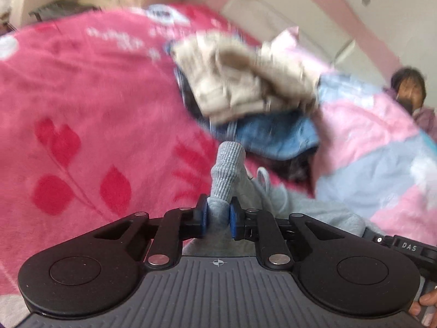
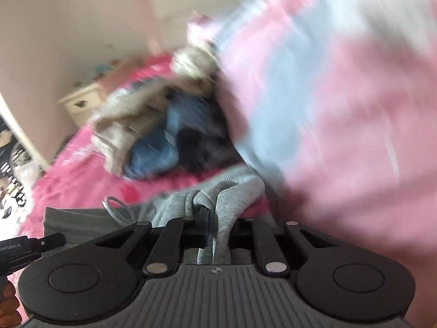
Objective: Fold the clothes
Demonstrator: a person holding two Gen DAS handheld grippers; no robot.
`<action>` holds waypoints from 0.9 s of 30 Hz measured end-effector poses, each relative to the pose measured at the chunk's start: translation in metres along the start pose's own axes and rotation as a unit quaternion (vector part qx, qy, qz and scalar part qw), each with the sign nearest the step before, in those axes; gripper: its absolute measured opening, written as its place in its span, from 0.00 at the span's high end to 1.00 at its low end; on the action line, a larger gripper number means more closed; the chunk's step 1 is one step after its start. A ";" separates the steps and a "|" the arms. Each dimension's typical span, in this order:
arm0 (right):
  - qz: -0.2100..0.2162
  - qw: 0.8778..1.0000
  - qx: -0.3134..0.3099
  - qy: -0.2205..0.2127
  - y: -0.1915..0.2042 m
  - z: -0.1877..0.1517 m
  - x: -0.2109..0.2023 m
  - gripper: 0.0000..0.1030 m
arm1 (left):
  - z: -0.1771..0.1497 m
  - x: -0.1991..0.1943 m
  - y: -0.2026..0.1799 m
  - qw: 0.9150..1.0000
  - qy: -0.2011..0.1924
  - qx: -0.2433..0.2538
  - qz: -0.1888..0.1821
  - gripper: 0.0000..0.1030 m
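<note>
One grey hoodie lifted off pink bed, clamped by two hand-held grippers: left hand-held gripper, right hand-held gripper. One clothes pile seen behind.

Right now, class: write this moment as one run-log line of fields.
left gripper: shut on grey garment | right gripper: shut on grey garment | behind: clothes pile on pink blanket | fold: not yet made
</note>
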State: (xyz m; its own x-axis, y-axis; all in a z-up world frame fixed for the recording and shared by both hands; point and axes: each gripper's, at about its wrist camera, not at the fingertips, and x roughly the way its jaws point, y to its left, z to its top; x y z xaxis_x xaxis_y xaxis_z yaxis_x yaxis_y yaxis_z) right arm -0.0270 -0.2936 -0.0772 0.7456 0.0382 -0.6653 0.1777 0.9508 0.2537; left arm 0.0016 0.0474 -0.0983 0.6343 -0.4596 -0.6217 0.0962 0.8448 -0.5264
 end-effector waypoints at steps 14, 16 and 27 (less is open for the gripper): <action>0.190 0.948 -0.198 -0.162 0.248 0.128 0.056 0.88 | 0.186 -0.114 0.105 0.962 -0.250 -0.019 0.112 0.87; 0.196 0.943 -0.210 -0.169 0.283 0.134 0.073 0.88 | 0.207 -0.114 0.126 0.956 -0.260 -0.026 0.136 0.87; 0.084 0.956 -0.268 0.087 0.343 0.073 0.270 0.63 | 0.176 -0.010 0.255 0.952 -0.115 -0.112 0.260 0.75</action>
State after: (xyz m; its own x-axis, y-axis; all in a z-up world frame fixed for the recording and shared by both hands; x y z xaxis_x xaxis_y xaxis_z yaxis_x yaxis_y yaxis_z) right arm 0.2817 0.0202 -0.1186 0.6088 0.2108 -0.7648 -0.3250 0.9457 0.0019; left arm 0.1549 0.3159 -0.1238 0.7049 0.0983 -0.7025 -0.4261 0.8504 -0.3086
